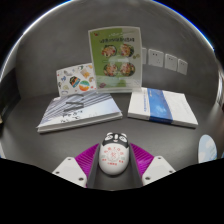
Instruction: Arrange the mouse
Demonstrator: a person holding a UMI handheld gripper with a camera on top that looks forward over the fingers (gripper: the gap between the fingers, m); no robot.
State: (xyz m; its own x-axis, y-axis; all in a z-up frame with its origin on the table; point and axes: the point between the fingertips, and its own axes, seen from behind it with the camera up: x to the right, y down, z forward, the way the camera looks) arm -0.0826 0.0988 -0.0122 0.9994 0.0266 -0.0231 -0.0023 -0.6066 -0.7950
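White rounded mouse (113,158) clamped in claw (113,163).

White mouse (113,159), magenta pads (88,158), blue-white booklets (162,107), grey table (40,150)

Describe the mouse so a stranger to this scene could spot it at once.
Start at the grey table, where books lie before an upright green booklet. Nearer than the striped book and the blue-edged book sits the mouse, between the hand-held gripper pads. It alone is rounded, white and speckled.
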